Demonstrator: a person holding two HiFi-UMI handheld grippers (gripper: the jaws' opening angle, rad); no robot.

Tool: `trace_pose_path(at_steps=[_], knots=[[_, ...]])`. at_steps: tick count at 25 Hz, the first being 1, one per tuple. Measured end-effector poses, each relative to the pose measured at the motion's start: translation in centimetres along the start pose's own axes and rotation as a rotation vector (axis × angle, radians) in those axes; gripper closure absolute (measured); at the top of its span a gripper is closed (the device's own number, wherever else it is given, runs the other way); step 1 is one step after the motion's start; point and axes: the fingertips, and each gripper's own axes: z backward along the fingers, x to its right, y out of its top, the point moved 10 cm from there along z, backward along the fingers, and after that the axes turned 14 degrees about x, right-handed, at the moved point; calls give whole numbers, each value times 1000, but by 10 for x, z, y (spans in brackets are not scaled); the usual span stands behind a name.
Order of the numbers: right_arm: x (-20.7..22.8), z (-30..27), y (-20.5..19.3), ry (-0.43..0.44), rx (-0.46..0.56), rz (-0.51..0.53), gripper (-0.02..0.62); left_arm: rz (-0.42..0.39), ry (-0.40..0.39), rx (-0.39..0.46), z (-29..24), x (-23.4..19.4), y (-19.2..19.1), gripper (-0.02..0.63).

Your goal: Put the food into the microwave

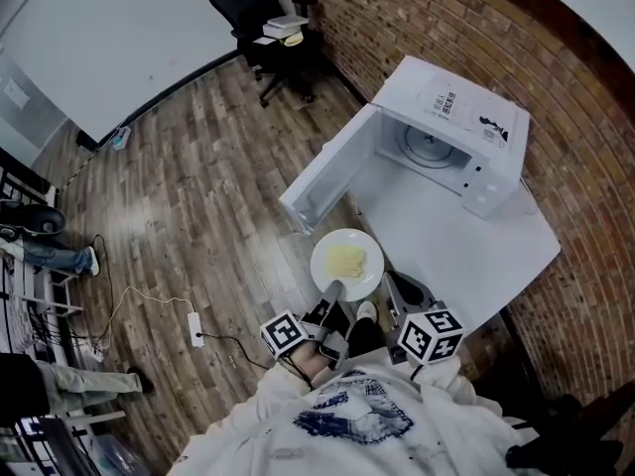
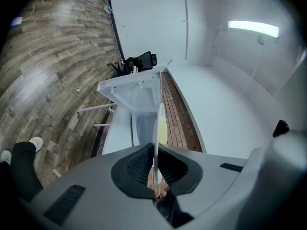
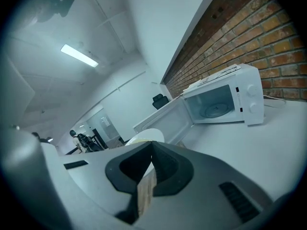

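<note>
A white plate (image 1: 325,248) carrying yellow food (image 1: 345,260) hangs over the near edge of the white table (image 1: 446,236). My left gripper (image 1: 332,291) is shut on its near rim. In the left gripper view the plate (image 2: 158,123) stands edge-on between the left gripper's (image 2: 156,147) pads, the food (image 2: 164,131) on its right side. My right gripper (image 1: 389,281) sits just right of the plate, and its jaws meet with nothing between them (image 3: 151,145). The plate (image 3: 146,135) shows beyond its tips. The white microwave (image 1: 451,107) stands open on the table, its door (image 1: 322,177) swung toward me and its turntable (image 1: 429,145) bare.
A brick wall (image 1: 556,58) runs behind the table. A black office chair (image 1: 260,13) stands at the far end of the wooden floor. A power strip with its cable (image 1: 195,327) lies on the floor to my left. Other people's legs (image 1: 60,256) show at the far left.
</note>
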Motion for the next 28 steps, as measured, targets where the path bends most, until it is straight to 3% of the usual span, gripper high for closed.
trace_pose_path(at_steps=[9, 15, 28], knots=[[63, -38, 37, -100, 54, -37, 581, -2, 19, -124, -104, 4, -9, 580], [99, -50, 62, -158, 99, -33, 581, 9, -20, -202, -165, 13, -26, 580], [134, -39, 83, -293, 164, -19, 581, 13, -15, -325, -231, 6, -52, 580]])
